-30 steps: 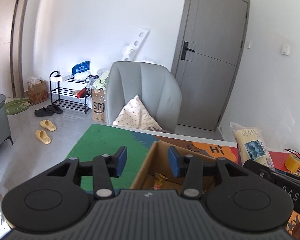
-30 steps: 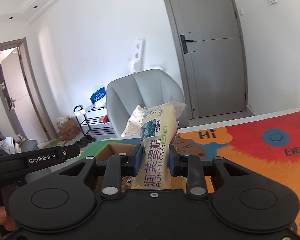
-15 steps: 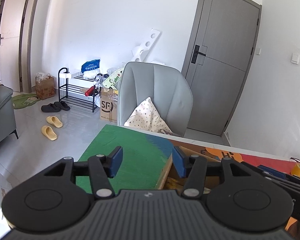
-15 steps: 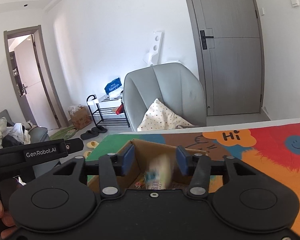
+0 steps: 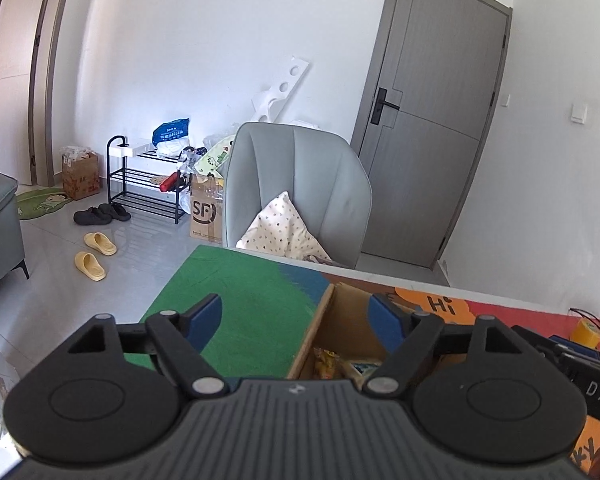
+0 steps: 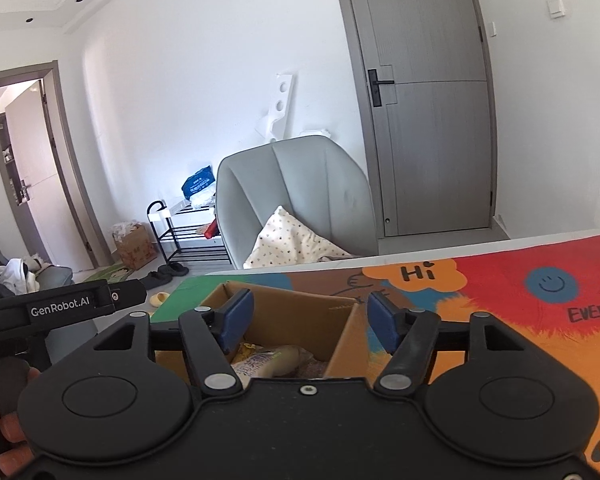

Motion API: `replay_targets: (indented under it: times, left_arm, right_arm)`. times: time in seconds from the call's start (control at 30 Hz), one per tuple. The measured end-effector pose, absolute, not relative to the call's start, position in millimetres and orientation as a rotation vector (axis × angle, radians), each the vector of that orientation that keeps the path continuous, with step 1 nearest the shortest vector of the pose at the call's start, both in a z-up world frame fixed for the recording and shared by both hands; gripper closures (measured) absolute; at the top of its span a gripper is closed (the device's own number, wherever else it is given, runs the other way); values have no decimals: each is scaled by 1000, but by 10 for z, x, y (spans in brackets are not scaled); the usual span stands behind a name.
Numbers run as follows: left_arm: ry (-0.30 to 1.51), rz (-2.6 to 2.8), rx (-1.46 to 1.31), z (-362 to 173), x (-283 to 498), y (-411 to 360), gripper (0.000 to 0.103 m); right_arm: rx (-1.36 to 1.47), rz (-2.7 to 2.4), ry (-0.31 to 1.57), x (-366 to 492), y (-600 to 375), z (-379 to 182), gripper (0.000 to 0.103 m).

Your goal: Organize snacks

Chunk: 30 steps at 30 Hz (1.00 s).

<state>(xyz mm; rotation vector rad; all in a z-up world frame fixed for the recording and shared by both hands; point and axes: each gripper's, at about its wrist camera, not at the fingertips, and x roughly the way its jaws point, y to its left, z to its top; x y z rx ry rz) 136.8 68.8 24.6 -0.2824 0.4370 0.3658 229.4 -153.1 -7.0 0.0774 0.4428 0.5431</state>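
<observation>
1. The right gripper (image 6: 310,322) hangs over the open cardboard box (image 6: 300,312), its blue-padded fingers (image 6: 238,318) spread wide apart with nothing between them.
2. The left gripper (image 5: 298,322) is just left of it, fingers (image 5: 206,320) also wide apart and empty, straddling the box's left wall (image 5: 310,332): one fingertip over the green part of the mat, the other over the box.
3. Inside the box, snack packets (image 6: 270,358) lie on the bottom, a pale wrapped one next to a yellow wrapper (image 5: 326,360); their print is too blurred to read.
4. The box stands on a colourful mat (image 6: 540,288) that covers the surface, with green on the left and orange and red with "Hi" on the right.
5. At the mat's far right edge sits a yellow roll (image 5: 588,330), near some dark cables.
6. Beyond the surface stands a grey chair (image 6: 296,196) with a spotted cushion (image 6: 288,242).
7. Further back are a black shoe rack (image 5: 148,176), yellow slippers (image 5: 94,254) on the floor, and a closed grey door (image 6: 424,112).
</observation>
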Motion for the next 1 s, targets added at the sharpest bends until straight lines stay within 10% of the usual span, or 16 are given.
replay_targets:
  times: [0.53, 1.0]
  left_arm:
    - [487, 256, -197, 203, 1156, 246, 6]
    - [520, 215, -123, 275, 889, 71, 1]
  right_arm:
    - [134, 418, 447, 1929, -2046, -110, 0]
    - [169, 320, 453, 1604, -2404, -113, 0]
